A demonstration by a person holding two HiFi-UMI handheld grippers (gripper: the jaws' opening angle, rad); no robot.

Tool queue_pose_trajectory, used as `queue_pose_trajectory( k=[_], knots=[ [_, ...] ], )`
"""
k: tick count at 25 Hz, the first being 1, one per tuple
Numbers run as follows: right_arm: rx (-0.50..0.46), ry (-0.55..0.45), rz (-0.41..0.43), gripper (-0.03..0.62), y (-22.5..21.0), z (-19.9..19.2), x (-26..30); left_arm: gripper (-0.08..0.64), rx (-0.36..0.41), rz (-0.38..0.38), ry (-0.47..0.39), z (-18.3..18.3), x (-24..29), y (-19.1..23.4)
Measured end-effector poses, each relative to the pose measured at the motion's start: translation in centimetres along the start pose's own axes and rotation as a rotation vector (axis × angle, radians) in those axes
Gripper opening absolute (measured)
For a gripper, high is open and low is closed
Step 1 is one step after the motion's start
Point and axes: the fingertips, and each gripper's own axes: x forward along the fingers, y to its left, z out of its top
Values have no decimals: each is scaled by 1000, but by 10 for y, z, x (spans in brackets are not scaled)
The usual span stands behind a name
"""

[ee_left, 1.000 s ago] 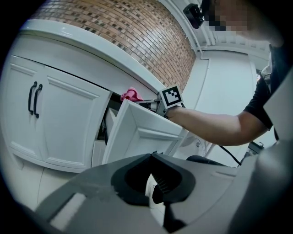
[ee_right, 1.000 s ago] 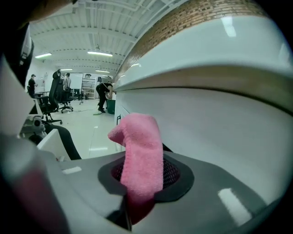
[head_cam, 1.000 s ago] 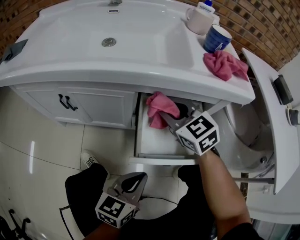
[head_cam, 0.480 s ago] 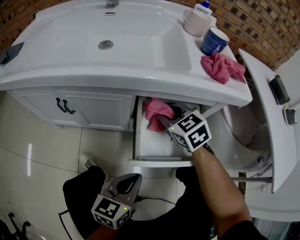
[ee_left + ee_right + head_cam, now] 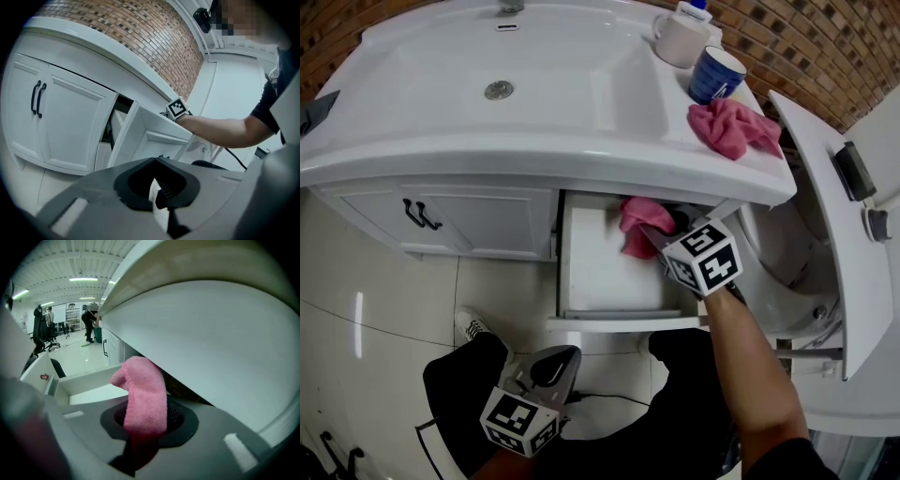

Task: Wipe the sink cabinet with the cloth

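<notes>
Cut off at the far edge: tap (image 5: 511, 6). Hidden under the countertop (image 5: 534, 155) overhang: far end of drawer (image 5: 600, 272). Buried between right gripper (image 5: 654, 236) jaws: near end of cloth (image 5: 639, 217). Too small to tell apart: people (image 5: 89, 322) far off.

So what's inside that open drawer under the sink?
A pink cloth, held by the right gripper. The rest of the drawer shows a bare white bottom. The sink top covers the drawer's back, so what's there can't be seen.

cloth (image 5: 639, 223) pink | cabinet (image 5: 478, 220) white | mug (image 5: 712, 77) blue | wall (image 5: 811, 37) red-brown brick
</notes>
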Motion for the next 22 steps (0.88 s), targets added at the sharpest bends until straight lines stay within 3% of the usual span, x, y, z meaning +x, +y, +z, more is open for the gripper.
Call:
queue_pose_trajectory(
  k=[11,22],
  knots=[
    [40,20,-105,94,-44,-27,-32,5,10,2,15,-4,7,-4],
    [37,-4,-117,94,-44,-31,-40,5,6,-6,8,-3,10,-9]
  ],
)
